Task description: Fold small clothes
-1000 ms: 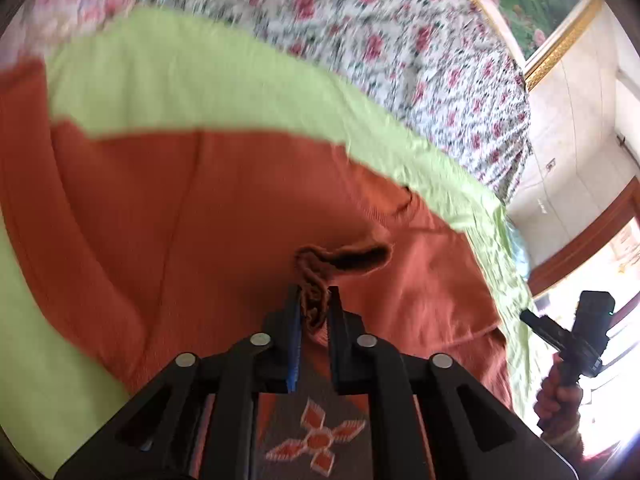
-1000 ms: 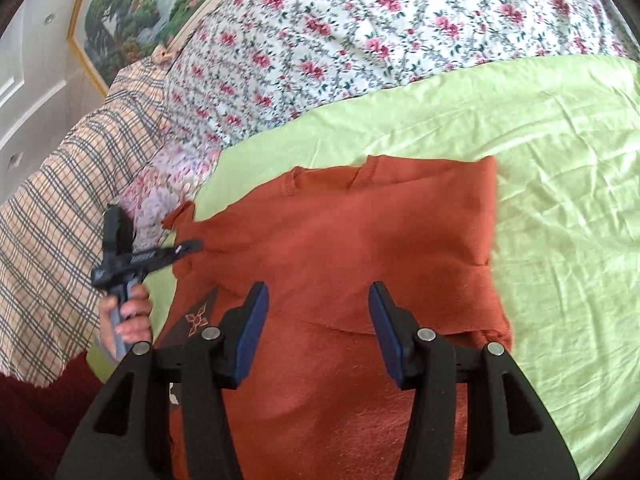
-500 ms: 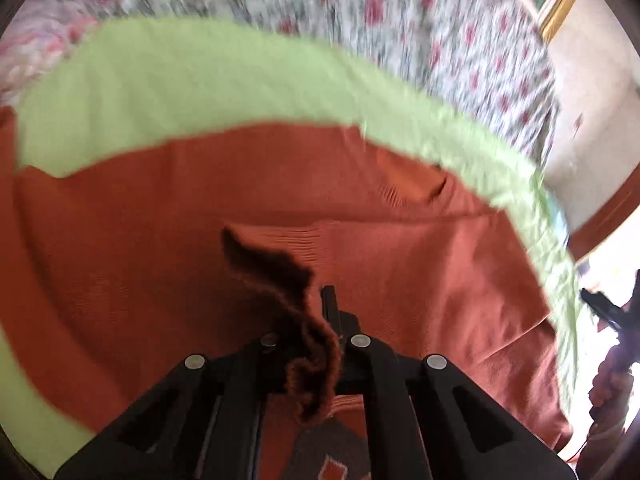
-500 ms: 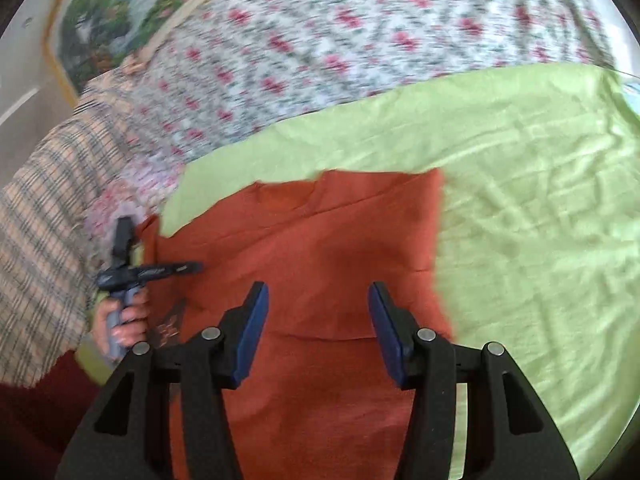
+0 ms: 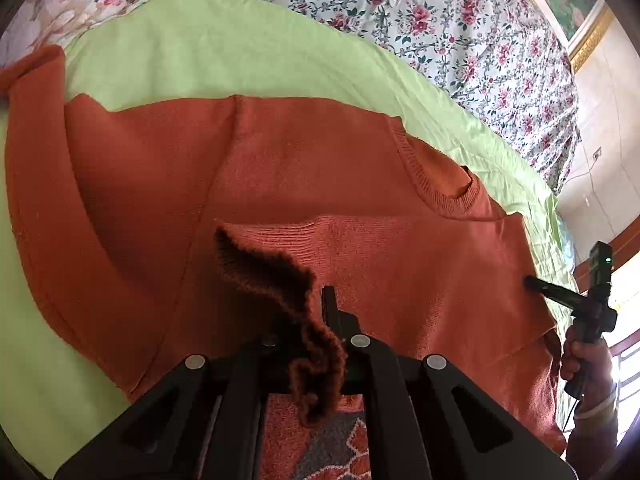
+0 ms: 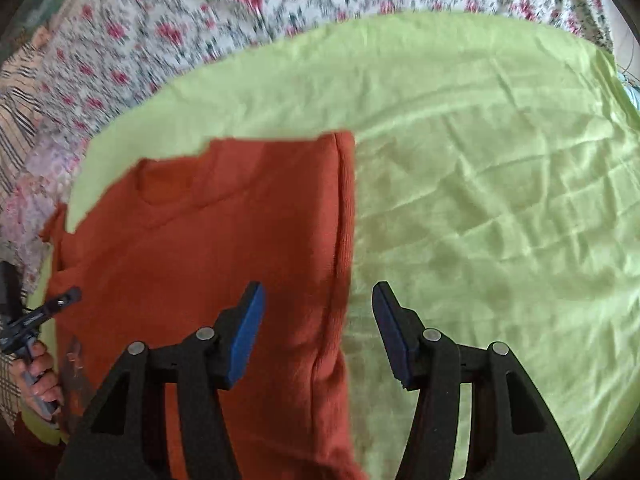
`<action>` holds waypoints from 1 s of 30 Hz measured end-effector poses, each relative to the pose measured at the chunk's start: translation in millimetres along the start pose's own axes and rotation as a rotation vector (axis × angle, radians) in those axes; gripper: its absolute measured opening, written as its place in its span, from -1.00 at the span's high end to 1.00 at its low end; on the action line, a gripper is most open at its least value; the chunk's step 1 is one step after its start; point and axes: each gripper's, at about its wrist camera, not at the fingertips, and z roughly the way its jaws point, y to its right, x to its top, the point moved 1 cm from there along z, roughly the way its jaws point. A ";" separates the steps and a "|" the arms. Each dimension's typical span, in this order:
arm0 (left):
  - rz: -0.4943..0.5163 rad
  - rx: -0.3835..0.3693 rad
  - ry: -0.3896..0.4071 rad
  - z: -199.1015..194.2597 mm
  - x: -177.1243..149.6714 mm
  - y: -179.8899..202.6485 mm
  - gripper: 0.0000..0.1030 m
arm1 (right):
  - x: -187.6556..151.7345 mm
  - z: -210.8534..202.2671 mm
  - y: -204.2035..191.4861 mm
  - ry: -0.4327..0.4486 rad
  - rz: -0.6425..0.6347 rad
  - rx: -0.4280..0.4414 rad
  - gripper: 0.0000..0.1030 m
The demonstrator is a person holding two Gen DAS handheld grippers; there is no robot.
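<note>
Since the earlier frame, the left gripper [image 5: 320, 320] has pressed its jaws together on the ribbed cuff [image 5: 280, 280] of the orange sweater [image 5: 304, 168] and carried it inward, so the sleeve now lies across the chest just below the neckline [image 5: 440, 196]. Over the same second the right gripper [image 6: 318, 320] has swung out to the sweater's right side edge [image 6: 340, 240]; its jaws have just been closing a little but stand spread, with the edge below the gap between them and nothing pinched.

Spread front-up on the lime-green sheet [image 6: 480, 160], over a floral bedspread [image 5: 440, 20], the sweater has its other sleeve [image 5: 36, 160] trailing along its left side. The step in hand looks like the first sleeve fold. Next, the left gripper probably needs to lay the cuff flat and release it, while the right lowers onto the side edge, pinches it and carries it toward the middle without dragging the folded sleeve out of place
</note>
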 end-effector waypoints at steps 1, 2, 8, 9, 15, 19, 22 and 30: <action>0.008 -0.006 0.000 -5.6 -1.9 1.3 0.93 | -1.1 1.1 -2.3 0.003 -0.018 0.017 0.40; 0.022 -0.008 0.006 -8.5 -0.4 6.3 0.93 | -1.3 -0.6 -1.7 0.005 -0.019 0.028 0.78; 0.119 0.011 -0.001 0.1 -0.1 27.9 0.92 | 5.5 -19.2 29.0 0.085 0.042 0.023 0.81; 0.121 0.022 -0.017 6.2 -2.0 25.1 0.92 | 1.9 -10.6 28.4 0.065 0.032 0.003 0.81; 0.078 0.026 -0.027 -3.2 -8.7 12.6 0.74 | -7.2 -35.6 24.9 0.144 0.073 -0.069 0.62; 0.035 0.042 0.000 -29.7 -21.4 -0.8 0.57 | -29.7 -64.5 -5.2 0.178 0.015 0.085 0.42; -0.017 0.082 0.045 -55.7 -24.7 -22.6 0.29 | -50.8 -71.7 -31.0 0.170 -0.039 0.174 0.18; -0.276 0.259 0.178 -103.2 34.1 -125.4 -0.43 | -74.6 -58.8 -67.9 0.075 -0.088 0.273 0.17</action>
